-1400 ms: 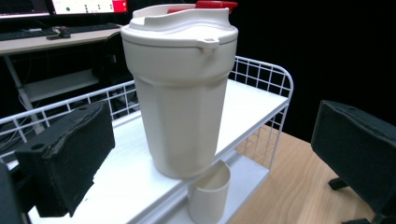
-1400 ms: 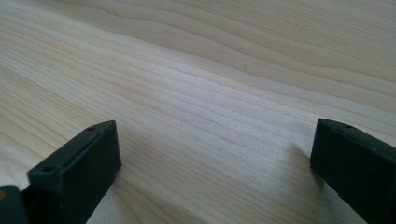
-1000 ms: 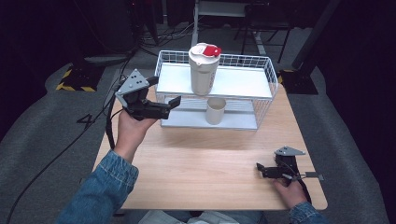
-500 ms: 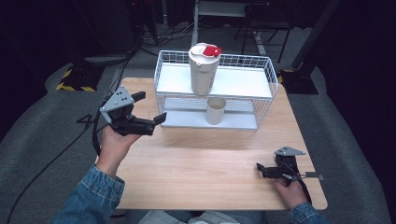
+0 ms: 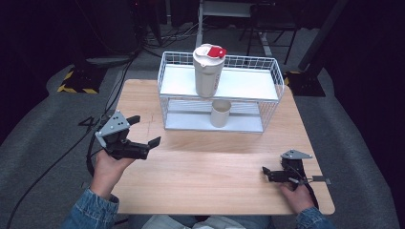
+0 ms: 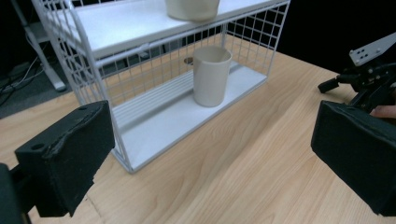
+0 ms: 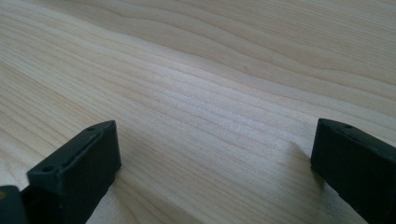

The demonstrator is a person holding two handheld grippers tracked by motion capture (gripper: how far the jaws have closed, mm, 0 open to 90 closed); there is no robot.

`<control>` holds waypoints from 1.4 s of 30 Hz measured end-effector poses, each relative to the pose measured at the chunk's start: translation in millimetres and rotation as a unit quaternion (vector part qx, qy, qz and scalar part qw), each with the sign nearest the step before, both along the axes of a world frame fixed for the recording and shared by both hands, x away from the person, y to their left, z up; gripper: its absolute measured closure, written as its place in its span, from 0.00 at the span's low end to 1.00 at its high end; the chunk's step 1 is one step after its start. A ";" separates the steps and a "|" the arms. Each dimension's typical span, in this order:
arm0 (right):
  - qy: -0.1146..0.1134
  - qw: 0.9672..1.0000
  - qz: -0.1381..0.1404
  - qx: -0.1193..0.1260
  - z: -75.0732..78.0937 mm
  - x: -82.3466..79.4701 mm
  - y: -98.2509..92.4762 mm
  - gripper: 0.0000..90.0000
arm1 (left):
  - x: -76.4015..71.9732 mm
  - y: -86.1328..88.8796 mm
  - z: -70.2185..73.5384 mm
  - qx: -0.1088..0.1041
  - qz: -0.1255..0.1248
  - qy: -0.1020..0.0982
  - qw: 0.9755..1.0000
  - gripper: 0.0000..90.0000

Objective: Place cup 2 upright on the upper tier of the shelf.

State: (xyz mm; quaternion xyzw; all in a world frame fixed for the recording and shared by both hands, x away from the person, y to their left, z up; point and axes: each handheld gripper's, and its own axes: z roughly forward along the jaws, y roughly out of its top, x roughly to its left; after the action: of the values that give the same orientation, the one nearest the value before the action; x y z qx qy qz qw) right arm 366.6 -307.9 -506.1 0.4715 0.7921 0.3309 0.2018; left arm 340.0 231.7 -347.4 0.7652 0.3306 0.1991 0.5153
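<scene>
Left claw (image 5: 144, 134) wide open, empty, cup (image 5: 220, 113) well ahead inside rack (image 5: 270, 90)

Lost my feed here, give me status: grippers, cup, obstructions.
Left gripper open, empty, off the rack's left end. Right gripper open, low over table. Cup upright on lower shelf, untouched.

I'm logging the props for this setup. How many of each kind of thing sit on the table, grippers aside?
Wire rack: 1
Lidded shaker bottle on the rack's upper shelf: 1
Open beige cup on the lower shelf: 1
Total: 3
</scene>
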 end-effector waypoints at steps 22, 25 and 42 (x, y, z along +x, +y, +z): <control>0.001 1.000 -0.003 -0.002 -0.1 -0.4 -8.6 0.00 | -7.0 6.4 -95.3 0.053 0.014 0.121 0.991 0.00; 0.002 1.000 -0.003 -0.002 0.0 -0.4 -8.8 0.00 | -7.3 4.6 -106.9 0.080 0.020 0.135 0.987 0.00; 0.001 1.000 -0.003 -0.002 -0.1 -0.4 -8.8 0.00 | 1.4 -6.6 -147.4 0.172 0.052 0.199 0.963 0.00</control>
State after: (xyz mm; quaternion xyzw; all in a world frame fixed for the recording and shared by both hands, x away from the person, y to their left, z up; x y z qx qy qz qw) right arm 366.2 -316.7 -506.1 0.4739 0.7917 0.3278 0.2028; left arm 341.4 225.1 -494.8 0.8481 0.4269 0.1229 0.2887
